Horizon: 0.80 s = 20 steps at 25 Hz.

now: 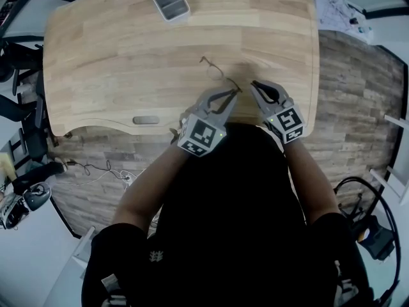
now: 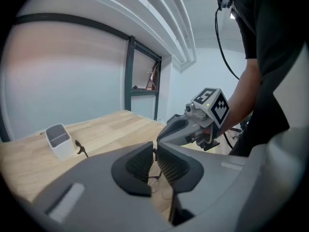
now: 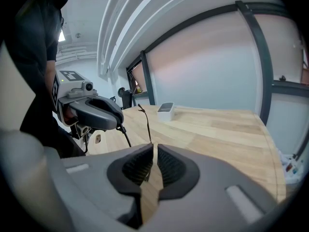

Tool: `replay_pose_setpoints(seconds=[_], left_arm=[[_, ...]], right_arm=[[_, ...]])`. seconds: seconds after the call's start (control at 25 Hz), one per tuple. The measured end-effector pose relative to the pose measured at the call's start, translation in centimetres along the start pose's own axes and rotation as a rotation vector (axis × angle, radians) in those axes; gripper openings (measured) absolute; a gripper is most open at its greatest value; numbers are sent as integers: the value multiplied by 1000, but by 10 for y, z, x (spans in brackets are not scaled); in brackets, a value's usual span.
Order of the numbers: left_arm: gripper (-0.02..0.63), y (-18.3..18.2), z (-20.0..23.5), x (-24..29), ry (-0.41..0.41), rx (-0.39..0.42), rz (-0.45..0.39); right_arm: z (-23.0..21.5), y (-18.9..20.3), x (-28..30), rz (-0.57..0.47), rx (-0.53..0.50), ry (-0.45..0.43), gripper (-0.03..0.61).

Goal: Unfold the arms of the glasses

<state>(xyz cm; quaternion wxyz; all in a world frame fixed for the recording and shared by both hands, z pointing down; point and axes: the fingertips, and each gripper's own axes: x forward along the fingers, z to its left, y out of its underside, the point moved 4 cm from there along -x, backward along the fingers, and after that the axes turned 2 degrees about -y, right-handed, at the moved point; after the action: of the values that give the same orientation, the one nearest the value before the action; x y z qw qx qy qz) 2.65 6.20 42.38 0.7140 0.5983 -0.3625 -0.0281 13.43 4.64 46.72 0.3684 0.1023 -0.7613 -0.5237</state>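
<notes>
The thin dark wire glasses (image 1: pixel 218 73) are lifted over the wooden table (image 1: pixel 115 56) near its front edge. My left gripper (image 1: pixel 234 93) is shut on the frame, and a thin dark piece (image 2: pixel 154 152) sits between its ribbed pads. One arm (image 3: pixel 143 122) of the glasses sticks up and away, running to the tips of my right gripper (image 3: pixel 151 151). That gripper's jaws are nearly together on it. In the head view my right gripper (image 1: pixel 255 84) sits just right of the left one, tips almost touching. The arm's hooked end (image 2: pixel 80 148) shows in the left gripper view.
A small white box (image 1: pixel 171 2) stands at the table's far side, also seen as the white box (image 2: pixel 58 140) and white box (image 3: pixel 166 111). An oval slot (image 1: pixel 146 119) lies near the front edge. Cables and gear (image 1: pixel 38 190) lie on the floor.
</notes>
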Motion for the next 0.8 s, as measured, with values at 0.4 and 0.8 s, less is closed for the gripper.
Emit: replay_pose_setpoints(seconds=[0.4, 0.8], left_arm=[[32, -7, -13, -7, 24, 3, -5], [32, -12, -30, 0, 46, 22, 2]], right_arm=[[7, 2, -6, -6, -4, -12, 20], [0, 12, -15, -2, 2, -18, 20]])
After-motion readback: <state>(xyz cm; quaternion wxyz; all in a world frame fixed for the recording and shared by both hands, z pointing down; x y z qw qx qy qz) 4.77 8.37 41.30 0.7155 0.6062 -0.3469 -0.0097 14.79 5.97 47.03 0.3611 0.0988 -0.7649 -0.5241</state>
